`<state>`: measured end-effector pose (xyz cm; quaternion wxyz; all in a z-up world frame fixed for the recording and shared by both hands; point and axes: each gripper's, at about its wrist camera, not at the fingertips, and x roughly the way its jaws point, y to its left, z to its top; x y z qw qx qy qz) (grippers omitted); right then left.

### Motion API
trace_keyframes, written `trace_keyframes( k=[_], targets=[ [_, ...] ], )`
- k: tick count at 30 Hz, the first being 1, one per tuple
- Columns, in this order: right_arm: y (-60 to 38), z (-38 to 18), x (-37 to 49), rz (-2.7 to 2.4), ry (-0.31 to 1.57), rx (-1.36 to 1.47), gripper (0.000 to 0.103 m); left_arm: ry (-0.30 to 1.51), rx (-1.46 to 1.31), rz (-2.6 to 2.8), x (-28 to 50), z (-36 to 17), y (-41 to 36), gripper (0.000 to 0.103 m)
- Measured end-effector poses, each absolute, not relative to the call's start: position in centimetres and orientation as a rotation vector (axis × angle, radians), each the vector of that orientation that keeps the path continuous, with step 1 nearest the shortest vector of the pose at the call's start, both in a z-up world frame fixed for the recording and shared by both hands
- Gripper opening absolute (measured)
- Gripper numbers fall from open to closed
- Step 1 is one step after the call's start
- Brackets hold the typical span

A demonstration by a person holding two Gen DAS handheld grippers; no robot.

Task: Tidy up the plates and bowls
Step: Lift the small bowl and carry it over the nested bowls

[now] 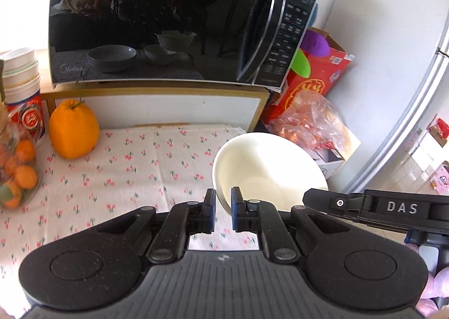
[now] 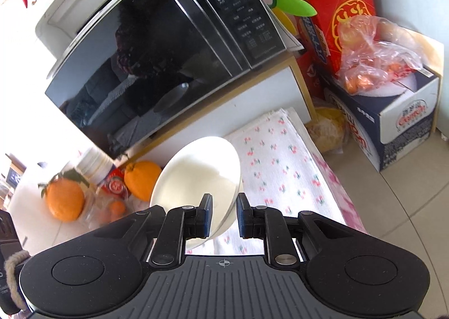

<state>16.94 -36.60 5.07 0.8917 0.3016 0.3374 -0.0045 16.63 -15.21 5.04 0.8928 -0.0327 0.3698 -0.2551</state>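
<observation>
A white bowl [image 1: 266,167] is held tilted above the cherry-print cloth [image 1: 126,167]. My left gripper [image 1: 223,211] is shut on the bowl's near rim, one pad on each side of the wall. In the right wrist view the same white bowl [image 2: 202,170] is tilted, and my right gripper [image 2: 224,215] has its rim between the pads, with a visible gap at the right pad. The right gripper's body also shows in the left wrist view [image 1: 378,206] at the bowl's right side. The microwave door reflects several more bowls.
A black microwave [image 1: 168,18] stands on a wooden shelf behind the cloth. A large orange [image 1: 73,129], stacked paper cups [image 1: 22,80] and a bag of small oranges [image 1: 16,175] are at the left. A red box [image 2: 336,10], a bag of fruit [image 2: 376,49] and a dark carton [image 2: 393,122] stand at the right.
</observation>
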Motion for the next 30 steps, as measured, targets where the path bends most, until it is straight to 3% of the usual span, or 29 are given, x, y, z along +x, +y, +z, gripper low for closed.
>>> trace_keyframes(
  k=[30],
  targets=[
    [-33.8,4.2,7.7,-0.079,0.905,0.604,0.019,0.880,-0.106,-0.628,7.4,2.4,-12.2,0.010]
  ],
)
